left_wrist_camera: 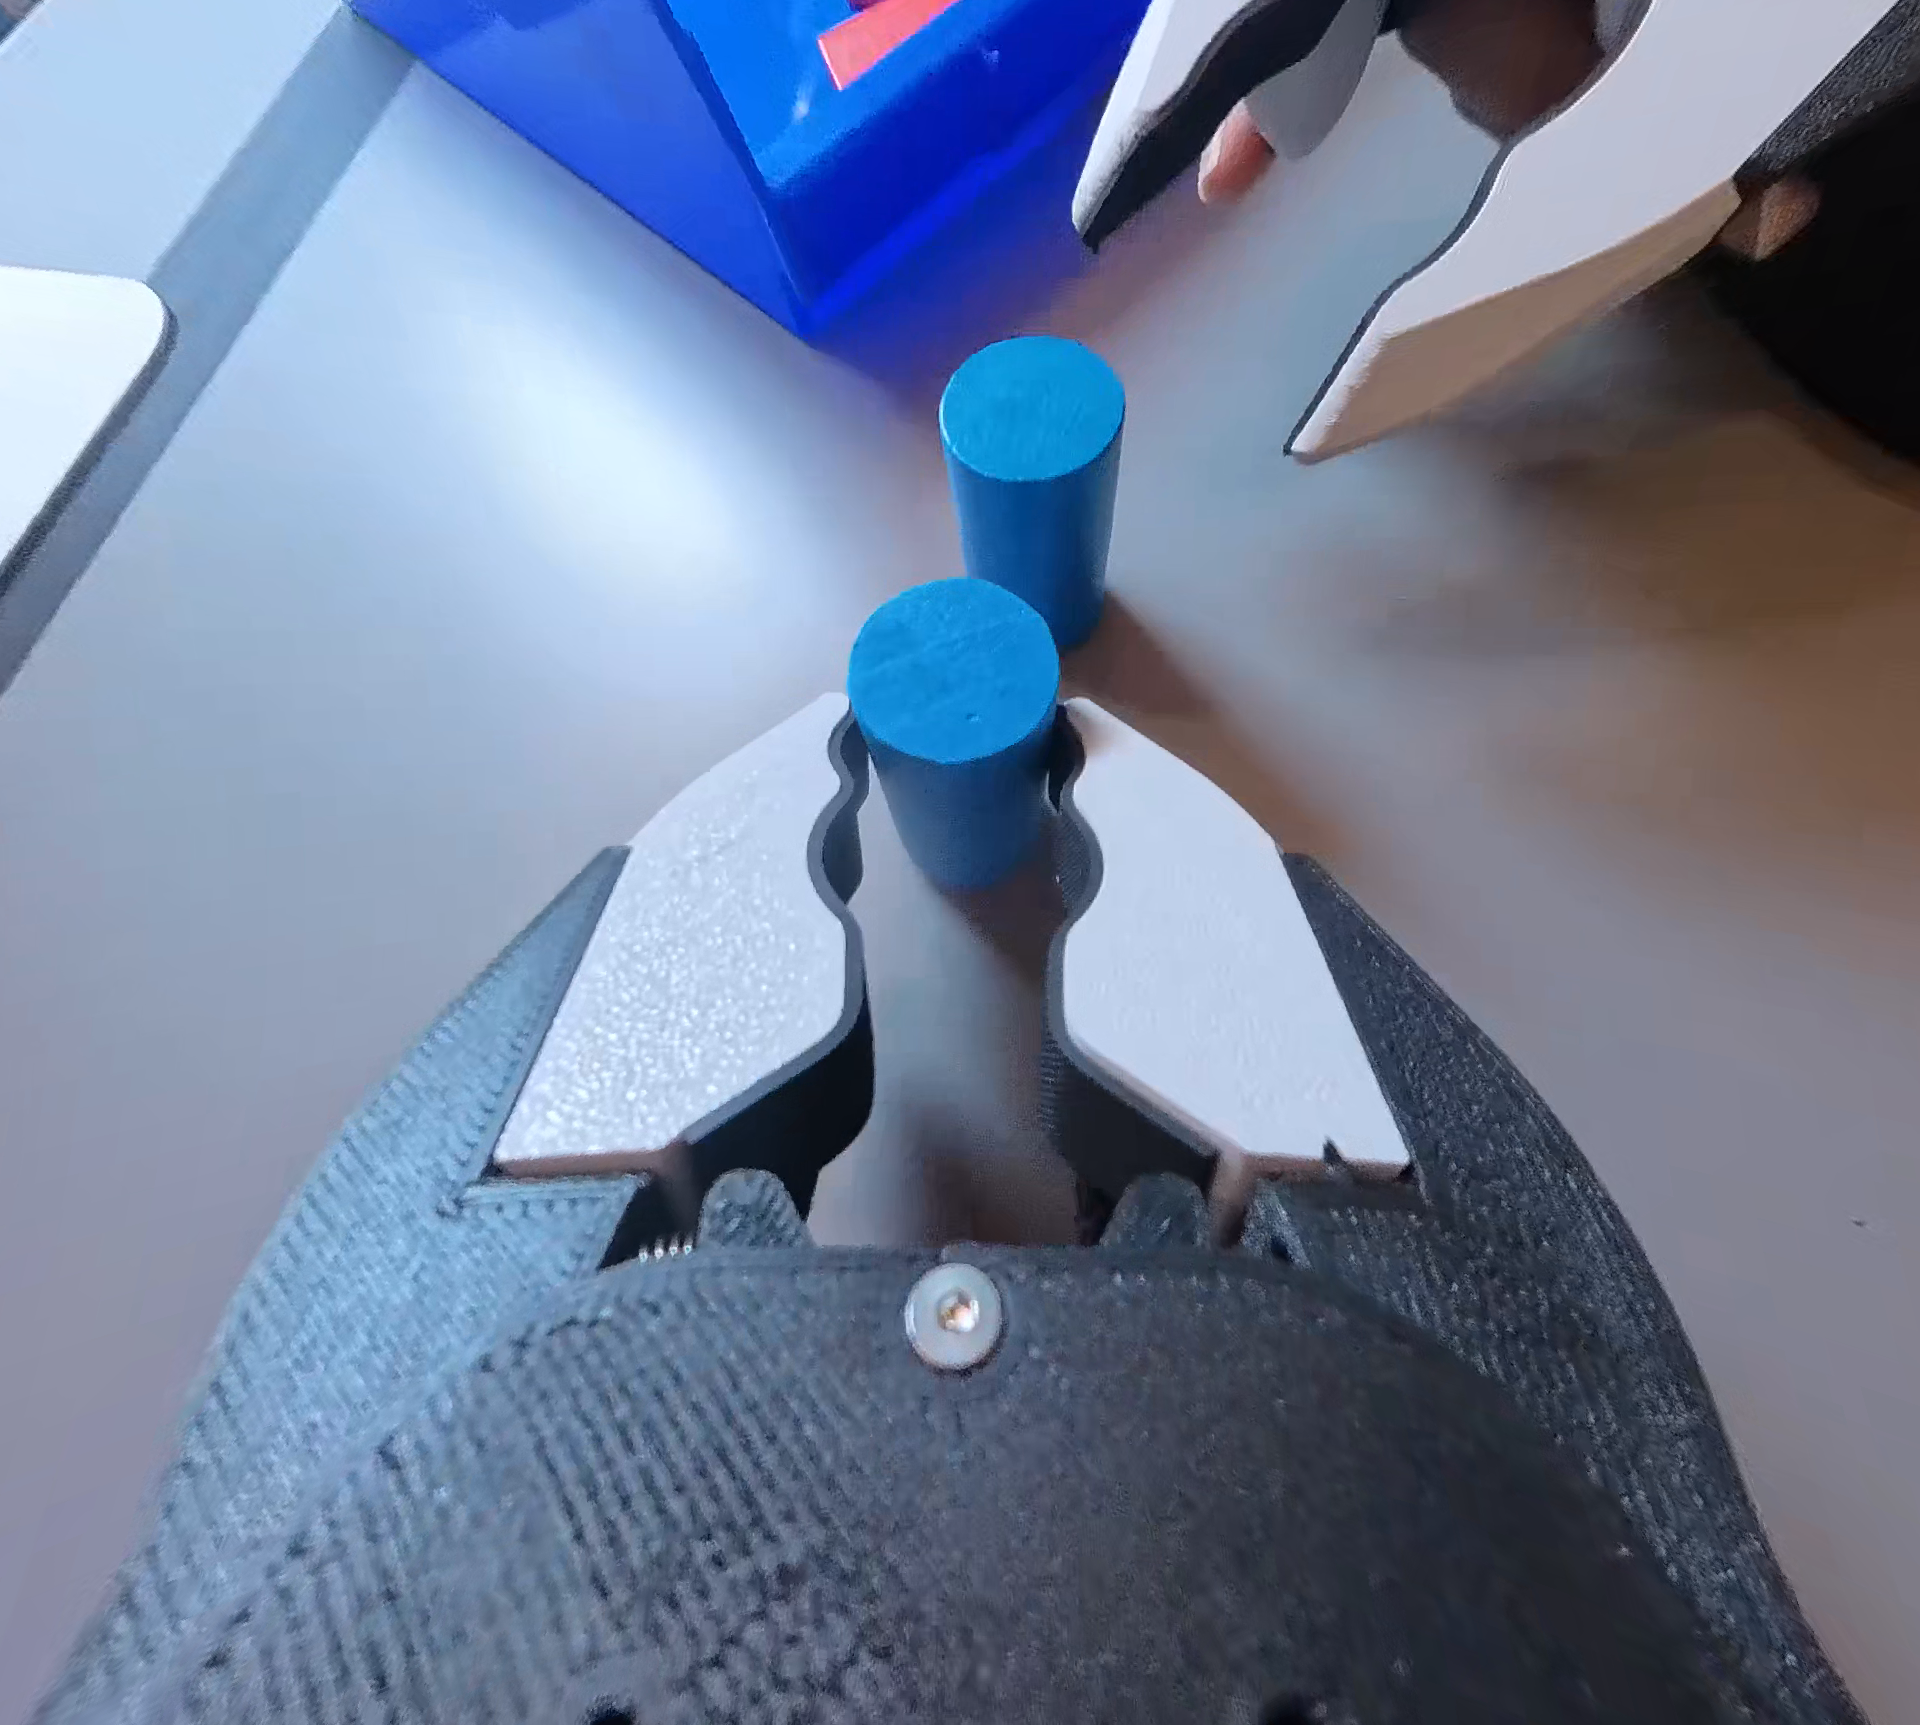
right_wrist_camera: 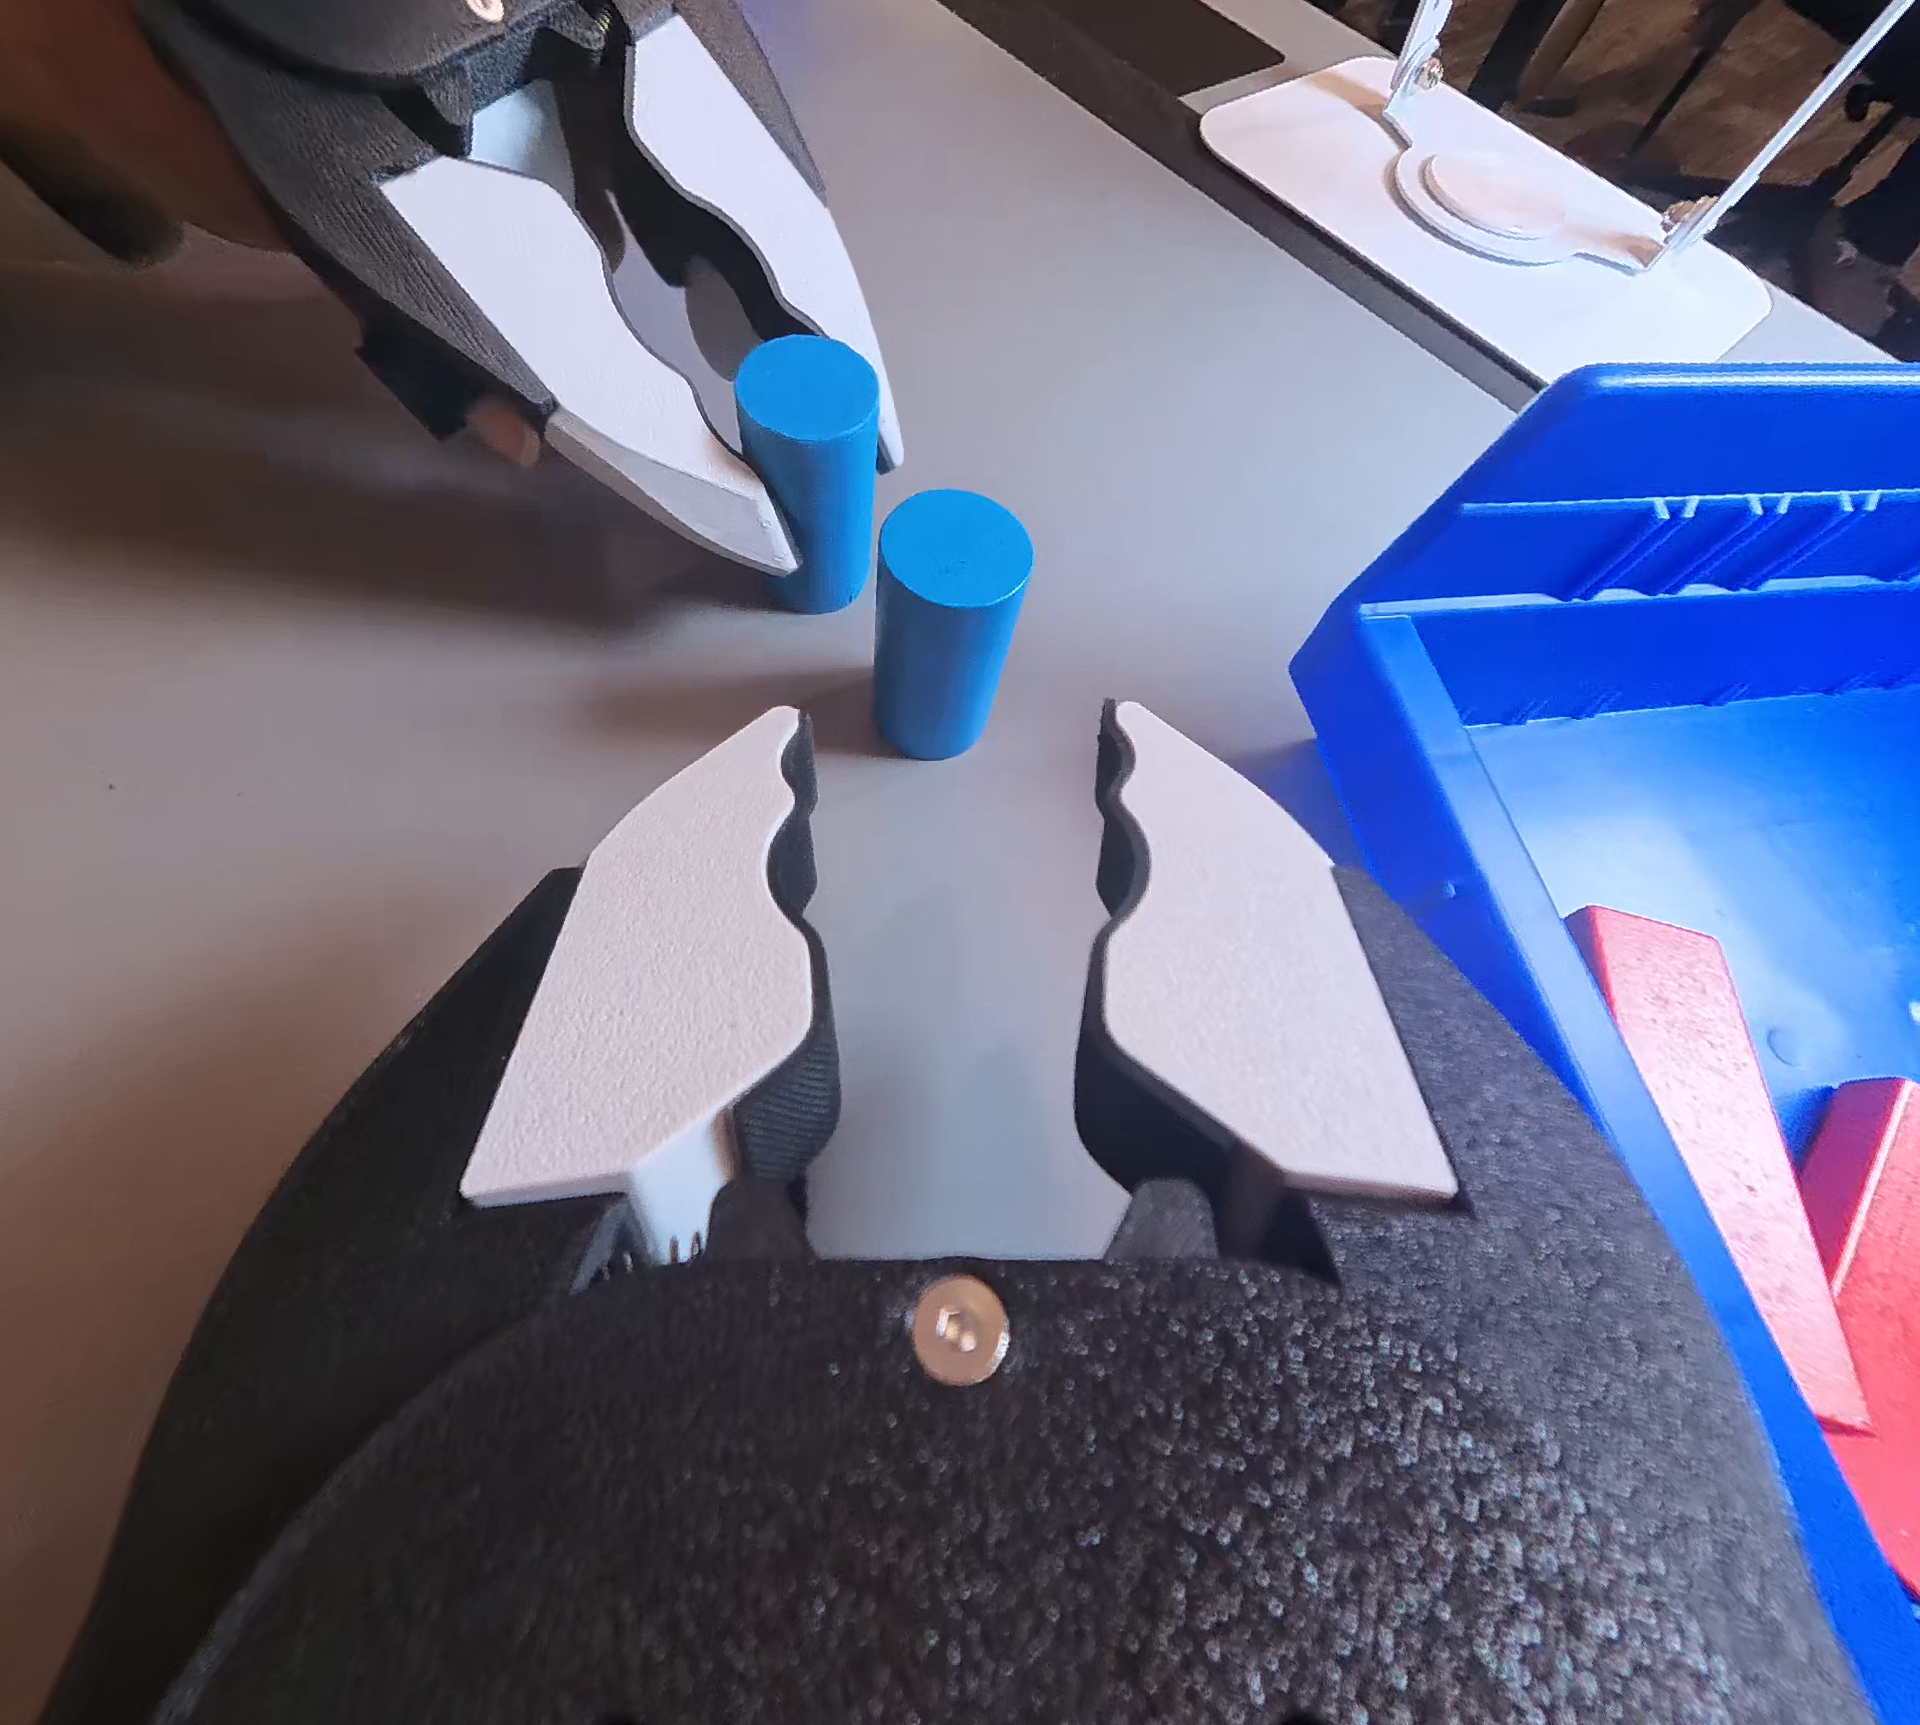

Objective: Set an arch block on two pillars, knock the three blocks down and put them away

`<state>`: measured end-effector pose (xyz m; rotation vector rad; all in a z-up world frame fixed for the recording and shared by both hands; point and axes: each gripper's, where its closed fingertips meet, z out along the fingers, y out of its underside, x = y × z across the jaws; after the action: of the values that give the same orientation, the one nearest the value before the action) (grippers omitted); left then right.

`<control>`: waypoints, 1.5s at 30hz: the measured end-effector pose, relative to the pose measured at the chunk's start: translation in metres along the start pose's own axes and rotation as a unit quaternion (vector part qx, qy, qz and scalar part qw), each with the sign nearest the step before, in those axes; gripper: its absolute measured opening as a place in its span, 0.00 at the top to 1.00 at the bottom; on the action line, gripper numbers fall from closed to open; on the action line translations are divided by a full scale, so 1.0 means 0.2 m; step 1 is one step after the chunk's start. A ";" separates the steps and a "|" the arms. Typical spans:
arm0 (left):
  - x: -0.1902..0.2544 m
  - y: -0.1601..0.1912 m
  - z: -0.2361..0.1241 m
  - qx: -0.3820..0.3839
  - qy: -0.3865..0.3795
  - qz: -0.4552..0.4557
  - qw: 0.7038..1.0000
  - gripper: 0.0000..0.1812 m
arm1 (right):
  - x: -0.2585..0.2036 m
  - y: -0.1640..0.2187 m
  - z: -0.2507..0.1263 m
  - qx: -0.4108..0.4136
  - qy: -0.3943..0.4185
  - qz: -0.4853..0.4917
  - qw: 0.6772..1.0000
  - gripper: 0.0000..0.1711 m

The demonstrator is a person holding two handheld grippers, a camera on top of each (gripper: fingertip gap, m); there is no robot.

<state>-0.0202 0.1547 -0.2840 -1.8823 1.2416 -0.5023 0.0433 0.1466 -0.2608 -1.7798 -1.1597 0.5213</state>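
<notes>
Left gripper [left_wrist_camera: 954, 719]: pinching an upright blue cylinder pillar [left_wrist_camera: 951, 740] between its fingertips, base on the grey table [left_wrist_camera: 416, 636].
Second pillar [left_wrist_camera: 1034, 491]: upright, just beyond the left gripper's tips, close to the first.
Right gripper [right_wrist_camera: 956, 719]: spread wide, empty, second pillar just ahead of its tips.
Blue bin [right_wrist_camera: 1455, 595]: right of the right gripper, red blocks [right_wrist_camera: 1714, 1114] inside.
Arch block: cannot tell which.

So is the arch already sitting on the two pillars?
No: both pillars stand bare-topped on the table, and red blocks lie in the blue bin.
</notes>
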 end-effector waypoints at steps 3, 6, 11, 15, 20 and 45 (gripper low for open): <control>-0.01 0.02 -0.01 -0.006 -0.006 -0.006 1.000 0.81 | 0.00 0.01 0.01 -0.004 0.001 0.001 1.000 0.69; -0.01 0.01 -0.01 0.003 -0.008 -0.007 1.000 0.81 | 0.00 0.02 0.03 -0.008 -0.003 0.006 1.000 0.70; -0.01 0.01 -0.02 0.004 -0.007 -0.004 1.000 0.79 | -0.01 0.05 0.13 -0.035 -0.008 0.005 0.999 0.70; 0.01 0.06 -0.02 -0.008 -0.003 0.000 1.000 0.81 | 0.00 0.06 0.24 -0.052 -0.010 0.002 0.999 0.76; 0.02 0.09 -0.05 -0.020 0.003 -0.001 1.000 0.82 | -0.04 0.02 0.31 -0.056 -0.020 -0.017 0.998 0.80; -0.74 0.16 -1.29 -0.089 -0.211 -0.114 0.967 0.62 | -0.04 -0.13 0.05 0.021 -0.001 -0.032 0.999 0.65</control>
<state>-0.2823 0.1770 -0.1408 -2.1569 0.8150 -0.0928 0.0195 0.1485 -0.2435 -1.7013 -1.1948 0.5061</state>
